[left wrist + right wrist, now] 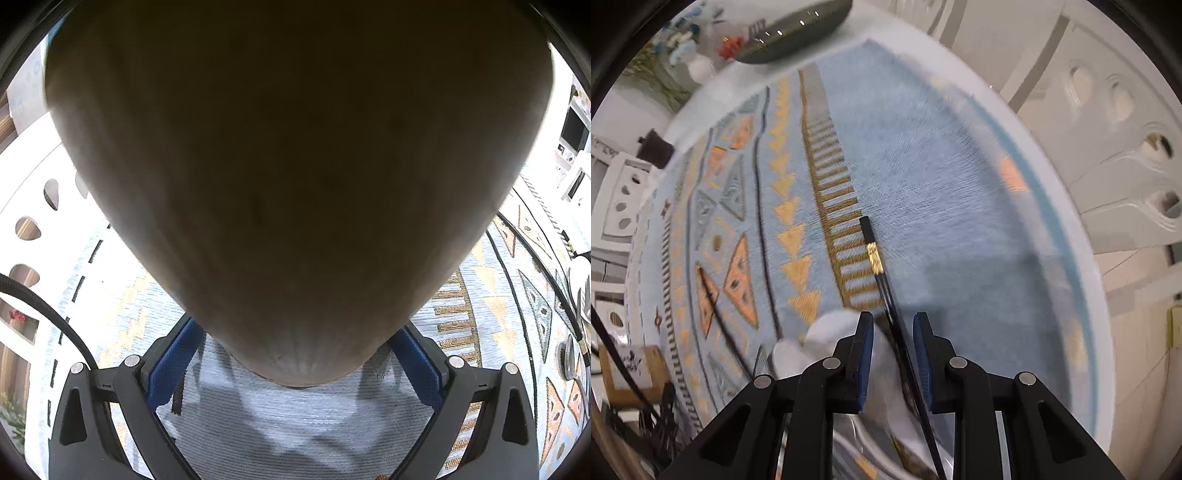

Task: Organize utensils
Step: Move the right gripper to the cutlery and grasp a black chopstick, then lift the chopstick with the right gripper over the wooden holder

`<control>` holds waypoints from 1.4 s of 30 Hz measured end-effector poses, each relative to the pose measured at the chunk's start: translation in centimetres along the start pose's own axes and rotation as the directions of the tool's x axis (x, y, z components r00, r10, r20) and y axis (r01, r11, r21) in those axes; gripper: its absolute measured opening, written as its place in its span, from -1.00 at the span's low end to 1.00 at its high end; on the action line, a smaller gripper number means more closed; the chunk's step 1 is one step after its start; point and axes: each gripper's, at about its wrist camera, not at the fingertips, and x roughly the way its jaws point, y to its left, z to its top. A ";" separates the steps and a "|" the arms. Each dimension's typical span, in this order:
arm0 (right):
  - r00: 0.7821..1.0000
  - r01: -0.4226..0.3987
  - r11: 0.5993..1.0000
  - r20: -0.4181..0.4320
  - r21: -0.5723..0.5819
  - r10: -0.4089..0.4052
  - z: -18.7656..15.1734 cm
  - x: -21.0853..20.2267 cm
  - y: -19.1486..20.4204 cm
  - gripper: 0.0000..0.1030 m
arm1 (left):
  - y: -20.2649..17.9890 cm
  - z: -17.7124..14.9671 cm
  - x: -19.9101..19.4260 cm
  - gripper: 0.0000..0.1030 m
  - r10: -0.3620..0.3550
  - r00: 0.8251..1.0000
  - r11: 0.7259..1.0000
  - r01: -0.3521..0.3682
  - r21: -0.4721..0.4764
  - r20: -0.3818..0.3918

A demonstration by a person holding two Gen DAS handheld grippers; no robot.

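A large tan, wood-coloured rounded container (295,166) fills most of the left wrist view. My left gripper (295,332) is shut on it, with a blue pad against each side of its lower end. In the right wrist view a black chopstick (882,273) with a gold band runs up between the blue pads of my right gripper (893,325). It points out over the patterned blue mat (942,184). The jaws stand narrow around it, and it looks sharp while the mat is blurred. A white spoon-like piece (812,343) lies just under the left finger.
Metal utensils (581,295) and a round metal piece (569,358) lie at the mat's right edge. A dark oval dish (790,33) and flowers (679,37) stand at the far end. White chairs (1126,155) ring the white round table (1104,332). A black cable (55,317) hangs left.
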 end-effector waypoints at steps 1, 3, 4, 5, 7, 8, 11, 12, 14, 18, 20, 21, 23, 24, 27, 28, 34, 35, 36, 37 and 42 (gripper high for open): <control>1.000 0.017 1.000 0.003 -0.005 -0.017 0.3 0.3 0.1 -0.57 | 0.1 -0.1 0.1 0.94 -0.005 1.000 1.000 0.005 0.000 0.000; 0.999 0.052 0.999 0.011 -0.018 -0.051 0.8 0.4 0.7 -0.57 | 0.2 -0.1 0.3 0.94 -0.017 1.000 1.000 0.017 0.001 -0.001; 0.997 0.078 0.997 0.012 -0.030 -0.077 0.9 0.4 1.0 -0.59 | 0.3 -0.2 0.4 0.94 -0.018 1.000 1.000 0.018 0.001 -0.001; 0.995 0.100 0.994 0.016 -0.045 -0.100 0.9 0.5 1.4 -0.63 | 0.3 -0.1 0.5 0.94 -0.021 1.000 1.000 0.021 0.001 -0.001; 0.987 0.160 0.983 0.043 -0.091 -0.157 0.7 0.7 2.6 -0.73 | 0.4 0.0 0.7 0.95 -0.033 0.999 0.999 0.033 0.002 -0.002; 0.983 0.180 0.977 0.060 -0.118 -0.174 0.5 0.7 3.3 -0.83 | 0.4 0.0 0.7 0.97 -0.040 0.999 0.999 0.040 0.003 -0.003; 0.971 0.230 0.959 0.099 -0.165 -0.216 -0.1 0.5 4.5 -0.87 | 0.8 0.2 0.6 0.98 -0.052 0.999 0.999 0.052 0.003 -0.003; 0.970 0.230 0.958 0.119 -0.173 -0.212 -0.3 0.0 4.8 -0.88 | 0.9 0.3 0.7 0.98 -0.054 0.999 0.999 0.054 0.002 -0.003; 0.968 0.221 0.960 0.160 -0.169 -0.195 -0.9 -1.3 5.3 -0.88 | 1.0 0.4 0.9 0.98 -0.055 0.998 0.998 0.055 0.002 -0.004; 0.950 0.188 0.972 0.276 -0.142 -0.143 -2.4 -6.0 6.2 -0.88 | 0.9 0.1 1.0 0.98 -0.052 0.999 0.999 0.052 0.003 -0.002; 0.937 0.141 0.981 0.339 -0.136 -0.088 -3.3 -8.6 7.1 -0.88 | 1.0 0.1 1.1 0.98 -0.053 0.999 0.999 0.053 0.002 -0.002; 0.930 0.118 0.984 0.363 -0.136 -0.061 -3.8 -9.9 7.6 -0.88 | 1.0 0.1 1.1 0.98 -0.052 0.999 0.999 0.052 0.002 -0.002; 0.919 0.081 0.986 0.395 -0.143 -0.018 -4.3 -11.3 8.8 -0.88 | 1.0 0.1 1.1 0.98 -0.053 0.999 0.999 0.053 0.002 -0.003; 0.913 0.063 0.987 0.407 -0.150 0.003 -4.5 -12.1 9.2 -0.88 | 0.9 0.1 1.0 0.98 -0.053 0.999 0.999 0.053 0.002 -0.002; 0.896 0.003 0.983 0.436 -0.183 0.079 -4.5 -13.9 10.4 -0.88 | 1.0 0.1 1.0 0.98 -0.054 0.999 0.999 0.054 0.001 -0.002; 0.891 -0.012 0.982 0.444 -0.190 0.096 -4.4 -14.2 10.9 -0.88 | 1.0 0.1 1.0 0.98 -0.054 0.999 0.999 0.054 0.002 -0.002; 0.834 -0.107 0.961 0.504 -0.254 0.226 -4.9 -18.4 13.4 -0.88 | 1.1 0.1 1.1 0.98 -0.054 0.999 0.999 0.054 0.001 -0.002; 0.820 -0.121 0.957 0.516 -0.265 0.247 -4.8 -19.4 13.6 -0.88 | 1.0 0.1 1.0 0.98 -0.054 0.999 0.999 0.054 0.001 -0.002; 0.803 -0.137 0.951 0.531 -0.278 0.271 -4.8 -20.6 14.1 -0.88 | 1.1 0.1 1.1 0.98 -0.054 0.999 0.999 0.054 0.002 -0.002; 0.789 -0.148 0.946 0.542 -0.288 0.289 -4.9 -21.4 14.4 -0.88 | 1.1 0.1 1.1 0.98 -0.054 0.999 0.999 0.054 0.002 -0.002; 0.669 -0.276 0.886 0.587 -0.373 0.456 -5.2 -26.9 16.8 -0.88 | 1.0 0.1 1.0 0.98 -0.054 0.999 0.999 0.054 0.001 -0.002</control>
